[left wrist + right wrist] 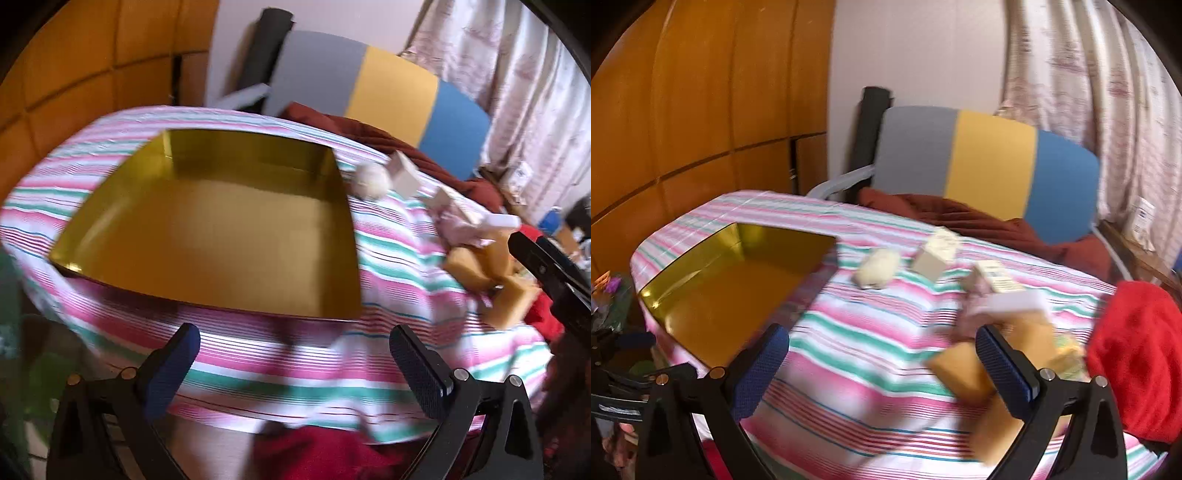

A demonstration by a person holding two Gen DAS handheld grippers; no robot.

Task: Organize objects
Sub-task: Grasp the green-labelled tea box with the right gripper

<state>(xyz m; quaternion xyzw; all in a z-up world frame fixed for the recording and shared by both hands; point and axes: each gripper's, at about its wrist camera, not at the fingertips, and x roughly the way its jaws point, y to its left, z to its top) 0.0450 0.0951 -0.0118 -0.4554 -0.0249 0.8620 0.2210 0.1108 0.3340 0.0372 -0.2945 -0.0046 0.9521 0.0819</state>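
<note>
You are at the very start of the sorting, by the look of it: nothing is in either gripper and nothing has gone into the container yet.

The surface [871,373], under its pink, green and white striped cloth, carries everything. The gold tin [207,236] sits toward its left edge, lid off, and its bottom shows bare gold from wall to wall, so it holds nothing. The items to be organized lie loose toward the right edge, well apart from the tin: two tan sponge blocks [960,373] nearest you, a white bottle [1012,301] lying on its side among pale wrappings behind them, two small cream boxes [936,254] farther back, and a fluffy cream ball [877,271] closest to the tin's right wall. Motion blur hides any finer detail of them.

Your left gripper [293,356] hovers off the near edge, facing the tin, jaws wide apart and empty. Your right gripper [882,363] hangs over the near right part of the surface, jaws likewise apart and empty, with one sponge block just beside its right finger.

The next move likely falls to your right hand: shift right to centre the jaws on that nearest sponge, close gently since it should squash, then carry it left over the tin.
</note>
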